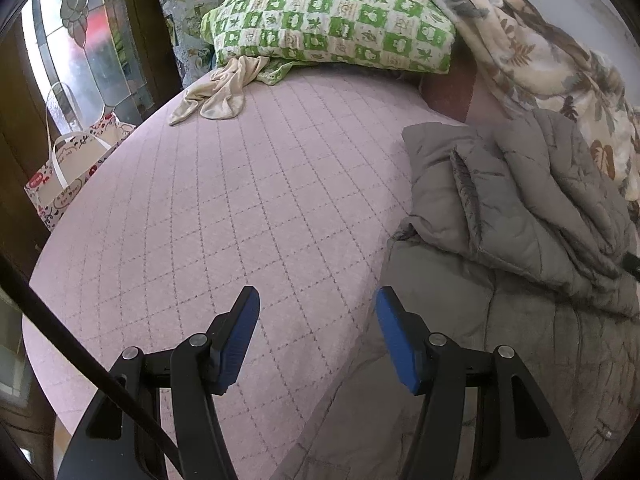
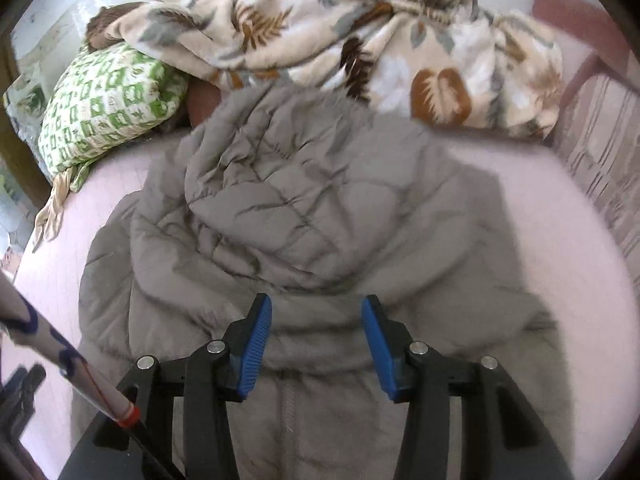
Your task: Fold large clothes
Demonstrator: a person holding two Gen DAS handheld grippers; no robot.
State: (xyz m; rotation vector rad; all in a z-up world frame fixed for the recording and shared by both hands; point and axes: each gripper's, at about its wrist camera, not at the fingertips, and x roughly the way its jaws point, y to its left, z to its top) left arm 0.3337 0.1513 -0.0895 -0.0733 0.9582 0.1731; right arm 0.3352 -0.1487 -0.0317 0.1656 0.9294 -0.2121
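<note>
Left cam only: left tool (image 1: pixel 318 300) open over bare bed (image 1: pixel 224 200), coat (image 1: pixel 520 216) off to its right, bag (image 1: pixel 68 176) past the edge. Right cam: right tool (image 2: pixel 317 308) open, angled down w/ nothing gripped, coat (image 2: pixel 304 208) bunched mid-bed, blanket (image 2: pixel 360 40) behind.

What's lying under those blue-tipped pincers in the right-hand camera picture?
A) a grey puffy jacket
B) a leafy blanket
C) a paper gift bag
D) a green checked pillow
A: the grey puffy jacket spreads over the pink bed directly below the open right gripper, whose pads hold nothing.
</note>
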